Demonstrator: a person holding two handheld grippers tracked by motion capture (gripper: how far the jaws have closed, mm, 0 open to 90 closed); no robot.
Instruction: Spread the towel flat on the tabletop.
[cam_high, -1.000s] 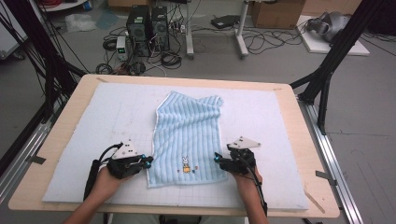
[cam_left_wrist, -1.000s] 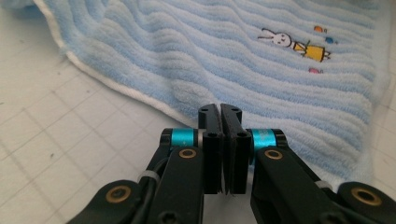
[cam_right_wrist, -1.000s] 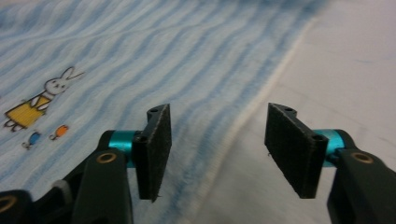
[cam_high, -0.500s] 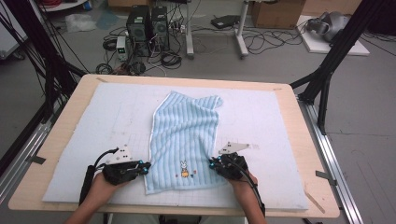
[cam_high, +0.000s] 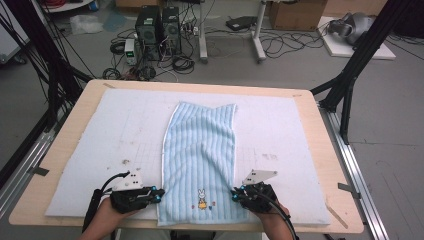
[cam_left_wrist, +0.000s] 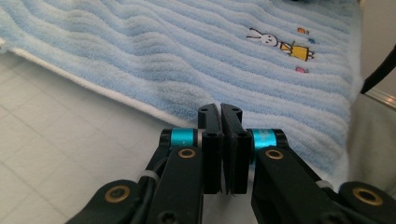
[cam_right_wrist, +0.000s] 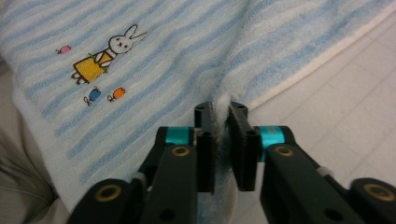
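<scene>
Striped towel lying lengthwise, a gripper at each near corner.

High view: the pale blue ribbed towel with a rabbit motif (cam_high: 200, 160) runs from the counter's near edge toward its far edge on a white grid mat (cam_high: 110, 130); left gripper (cam_high: 155, 194) and right gripper (cam_high: 236, 192) flank its near end, cabled floor beyond. Left gripper view: jaws closed, empty, just short of the hem. Right gripper view: jaws pinching towel edge.

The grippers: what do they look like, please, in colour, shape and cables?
Both the left gripper and the right gripper are black, with two flat black jaws, teal bands, brass-coloured screws, a grey three-cornered plate on top and a black cable trailing back. No sleeves are visible.
</scene>
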